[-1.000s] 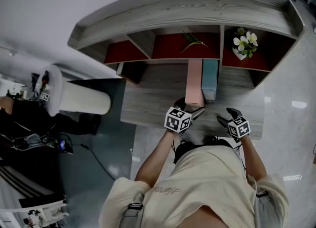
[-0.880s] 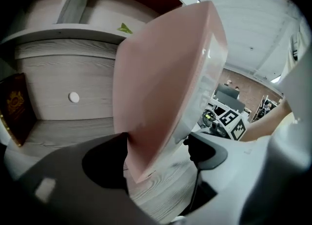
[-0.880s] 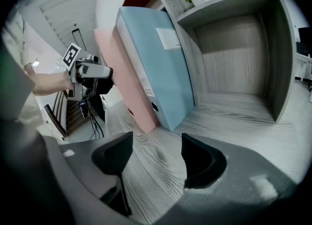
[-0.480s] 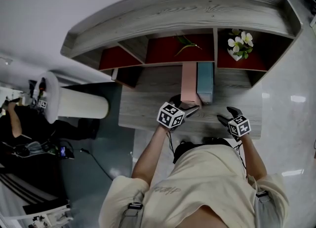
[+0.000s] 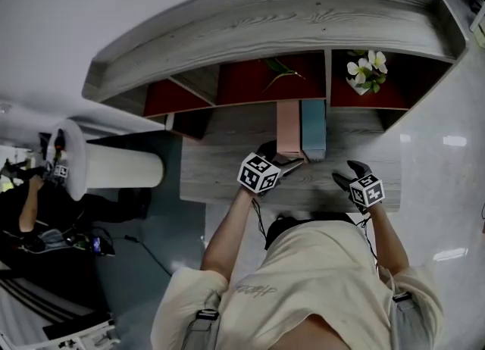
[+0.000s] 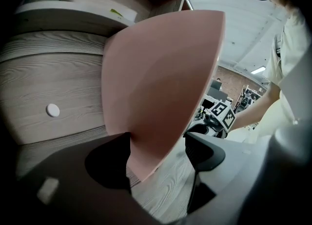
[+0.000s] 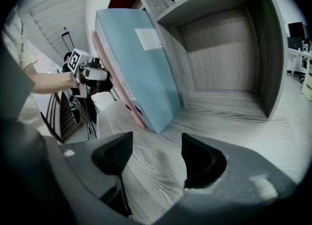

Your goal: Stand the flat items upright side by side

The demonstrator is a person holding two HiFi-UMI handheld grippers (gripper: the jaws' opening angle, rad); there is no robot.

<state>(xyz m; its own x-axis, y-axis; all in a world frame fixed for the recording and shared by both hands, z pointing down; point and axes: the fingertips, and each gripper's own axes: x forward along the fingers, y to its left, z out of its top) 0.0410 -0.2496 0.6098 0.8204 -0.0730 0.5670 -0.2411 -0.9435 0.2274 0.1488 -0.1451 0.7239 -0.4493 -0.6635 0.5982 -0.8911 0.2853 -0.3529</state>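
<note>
Head view: I saw the pink folder [image 5: 289, 127] and the blue folder [image 5: 313, 125] standing upright, side by side, on the worktop [image 5: 227, 167].
Left gripper view: my left hand-held gripper [image 6: 158, 146], jaws just narrowing, straddled the pink folder's corner unclamped.
Right gripper view: my right hand-held gripper [image 7: 156, 146] gaped, empty.

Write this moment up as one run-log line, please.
left gripper: jaws just closing, pink folder between, not clamped | right gripper: jaws open, empty | blue folder: upright beside pink folder on desk
</note>
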